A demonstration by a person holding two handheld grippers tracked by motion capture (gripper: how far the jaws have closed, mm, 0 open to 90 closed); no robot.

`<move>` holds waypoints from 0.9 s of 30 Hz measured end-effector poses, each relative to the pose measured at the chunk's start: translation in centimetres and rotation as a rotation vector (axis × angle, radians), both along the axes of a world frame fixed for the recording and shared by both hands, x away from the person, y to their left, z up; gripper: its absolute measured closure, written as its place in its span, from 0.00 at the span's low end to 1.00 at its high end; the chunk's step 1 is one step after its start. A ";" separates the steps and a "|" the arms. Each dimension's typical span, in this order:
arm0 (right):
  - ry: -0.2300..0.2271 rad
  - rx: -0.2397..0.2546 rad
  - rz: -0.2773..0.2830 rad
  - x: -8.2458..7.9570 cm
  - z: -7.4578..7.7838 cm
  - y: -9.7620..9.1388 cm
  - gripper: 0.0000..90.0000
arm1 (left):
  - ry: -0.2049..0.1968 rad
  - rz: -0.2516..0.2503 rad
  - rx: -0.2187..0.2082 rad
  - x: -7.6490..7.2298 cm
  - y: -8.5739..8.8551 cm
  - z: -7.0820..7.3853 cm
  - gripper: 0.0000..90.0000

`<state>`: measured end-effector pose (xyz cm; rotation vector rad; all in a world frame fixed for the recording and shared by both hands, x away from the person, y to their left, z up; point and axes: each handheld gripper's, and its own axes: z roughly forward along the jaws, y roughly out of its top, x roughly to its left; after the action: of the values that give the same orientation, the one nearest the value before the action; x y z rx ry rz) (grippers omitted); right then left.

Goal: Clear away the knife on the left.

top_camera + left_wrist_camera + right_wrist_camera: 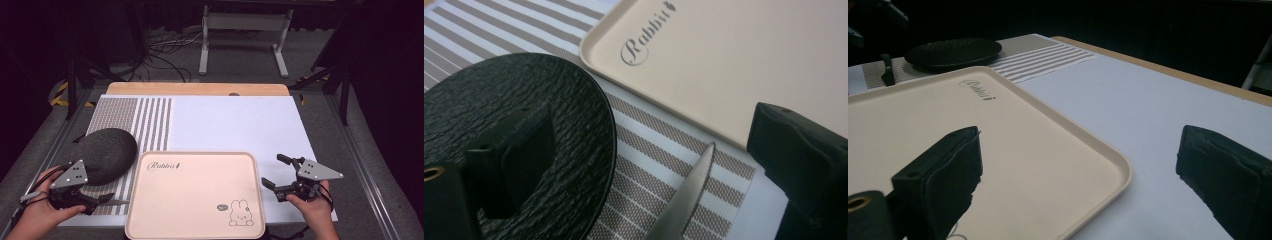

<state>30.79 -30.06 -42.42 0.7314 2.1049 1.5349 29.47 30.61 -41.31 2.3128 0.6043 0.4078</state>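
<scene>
A pink tray (pixel 195 195) sits at six o'clock on the table. At nine o'clock, a black plate (pixel 107 152) rests on a striped mat (pixel 150 122), a knife (pixel 686 200) beside it. The left gripper (pixel 107 200) hovers wide over the knife — likely to lift it. The right gripper (pixel 272 172), at three o'clock, gapes wide, empty.

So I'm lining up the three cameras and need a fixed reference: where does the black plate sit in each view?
High view: the black plate lies left of centre on the striped mat, beside the tray's far-left corner.
Left gripper view: the plate covers the left half, close behind the left jaw.
Right gripper view: the plate is small at upper left, beyond the tray.
Shared landmark: the tray's Rabbit lettering.
</scene>
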 end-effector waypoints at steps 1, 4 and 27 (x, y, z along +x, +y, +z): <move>0.001 -0.001 0.000 0.0 0.0 0.0 0.06 | 0.000 0.000 0.000 0.0 0.0 0.0 0.08; 0.004 -0.001 0.001 0.0 0.0 0.0 0.06 | 0.027 -0.014 0.053 0.1 -0.1 0.2 0.09; 0.006 -0.006 0.012 0.0 -0.1 0.2 0.06 | 0.128 -0.129 0.218 0.6 -0.3 0.1 0.20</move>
<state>30.76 -29.83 -42.53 0.7231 2.1208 1.5344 30.02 30.34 -41.22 2.5854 0.4875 0.2776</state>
